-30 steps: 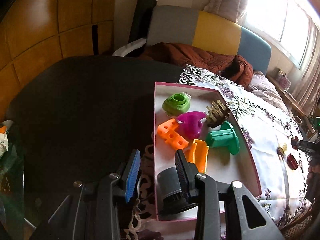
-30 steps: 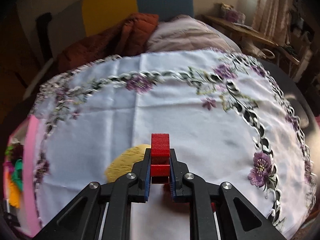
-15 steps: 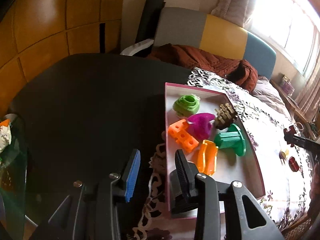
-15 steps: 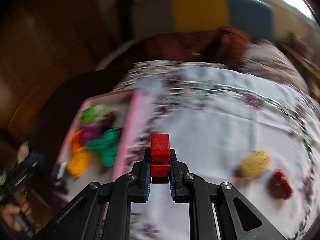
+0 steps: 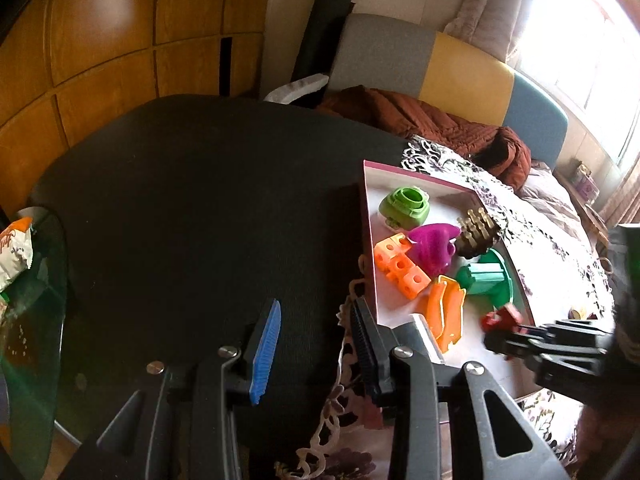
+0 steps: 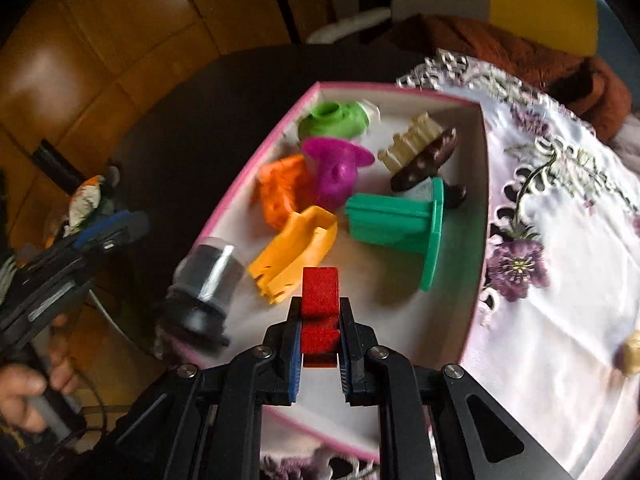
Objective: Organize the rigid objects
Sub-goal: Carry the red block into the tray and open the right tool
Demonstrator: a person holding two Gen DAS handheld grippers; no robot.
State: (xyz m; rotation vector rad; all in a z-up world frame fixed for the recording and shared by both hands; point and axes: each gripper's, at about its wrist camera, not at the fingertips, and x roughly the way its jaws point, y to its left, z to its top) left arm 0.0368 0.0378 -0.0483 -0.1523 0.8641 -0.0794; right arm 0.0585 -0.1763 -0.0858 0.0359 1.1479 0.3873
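Note:
My right gripper [image 6: 320, 338] is shut on a red block [image 6: 320, 308] and hangs over the near end of a pink-rimmed white box [image 6: 256, 164]. In the box lie a green ring piece [image 6: 334, 120], a purple piece [image 6: 336, 168], an orange block [image 6: 280, 188], a yellow-orange channel [image 6: 298, 252], a teal flanged piece [image 6: 396, 220], a brown-and-beige peg piece [image 6: 420, 152] and a grey cylinder [image 6: 210, 276] at its near left corner. My left gripper [image 5: 316, 344] stands open over the dark table [image 5: 200, 200], just left of the box [image 5: 366, 216], nothing between its fingers. The red block [image 5: 502, 318] also shows there.
A flowered white cloth [image 6: 560, 280] covers the table right of the box, with a yellow piece [image 6: 632, 350] on it. A sofa with a brown blanket [image 5: 420, 116] stands behind. A glass side table with a snack bag [image 5: 14, 248] sits far left. A hand [image 6: 24, 392] holds the left gripper's handle.
My right gripper has swung left with the red block, from over the bare cloth to over the box. My left gripper has drifted left, off the box and onto the dark table side.

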